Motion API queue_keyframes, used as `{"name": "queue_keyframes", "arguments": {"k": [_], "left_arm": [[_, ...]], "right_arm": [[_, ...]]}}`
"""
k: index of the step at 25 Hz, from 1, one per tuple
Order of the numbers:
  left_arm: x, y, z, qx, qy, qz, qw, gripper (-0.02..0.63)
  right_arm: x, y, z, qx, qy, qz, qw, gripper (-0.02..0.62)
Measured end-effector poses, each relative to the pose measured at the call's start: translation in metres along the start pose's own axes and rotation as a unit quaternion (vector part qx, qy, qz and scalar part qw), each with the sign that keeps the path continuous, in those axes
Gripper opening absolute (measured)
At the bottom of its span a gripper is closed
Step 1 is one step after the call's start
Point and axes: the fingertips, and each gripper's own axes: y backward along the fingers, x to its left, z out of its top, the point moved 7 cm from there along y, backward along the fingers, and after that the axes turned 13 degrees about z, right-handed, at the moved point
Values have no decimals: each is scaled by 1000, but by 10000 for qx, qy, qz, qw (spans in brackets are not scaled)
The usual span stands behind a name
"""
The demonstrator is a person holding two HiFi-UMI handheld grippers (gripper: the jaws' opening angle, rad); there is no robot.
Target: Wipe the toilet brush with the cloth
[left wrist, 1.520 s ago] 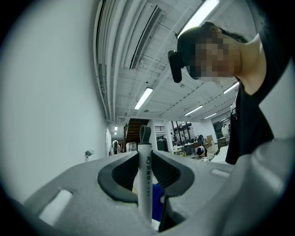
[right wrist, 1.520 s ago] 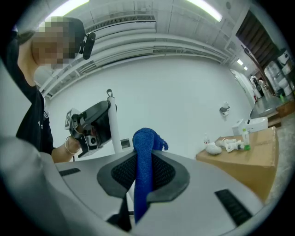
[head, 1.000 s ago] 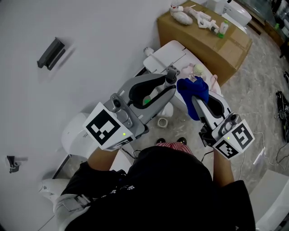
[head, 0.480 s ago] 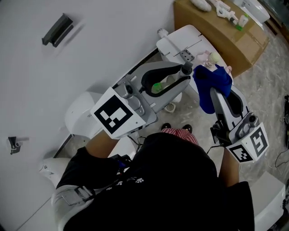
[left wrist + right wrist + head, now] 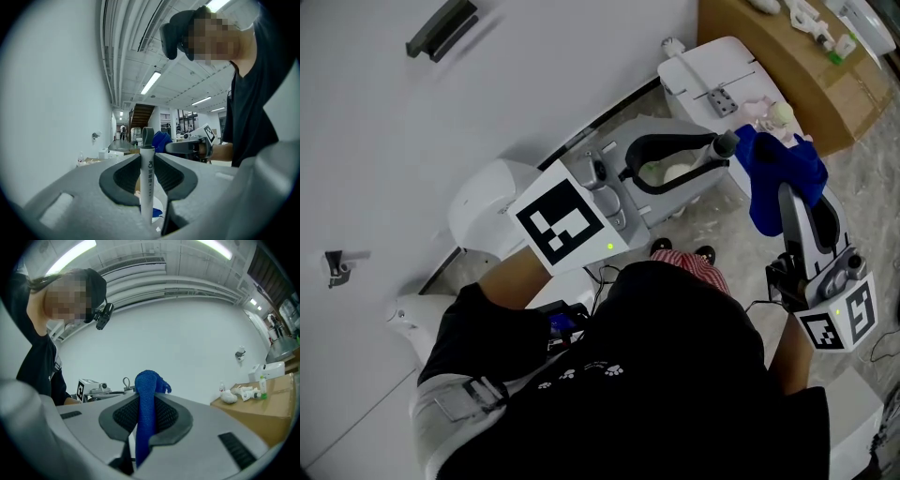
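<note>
Both level: left claw (image 5: 713,157), right claw (image 5: 146,401)

Floor (image 5: 874,183), cardboard box (image 5: 769,66), bottles (image 5: 827,36) on top

— What's the room like?
— A plain white wall (image 5: 412,131) with a dark grey bracket (image 5: 441,30) and a pale marbled stone floor (image 5: 877,216).
— Furniture, light?
— A brown cardboard box (image 5: 862,94) and long ceiling strip lights (image 5: 151,82).

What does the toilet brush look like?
By the white wall is the grey left gripper. Between its fingers is the toilet brush: a thin white stick with a grey loop on top, not floppy like the blue cloth.
</note>
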Motion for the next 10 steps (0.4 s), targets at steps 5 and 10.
{"name": "queue_keyframes", "arguments": {"k": [5, 10], "left_arm": [[2, 4, -4, 96, -90, 38, 9999, 92], [5, 0, -3, 33, -153, 75, 9998, 92]], "right_arm": [[-2, -1, -3, 9, -33, 35, 10000, 63], [-2, -4, -7, -4, -21, 63, 10000, 63]]}}
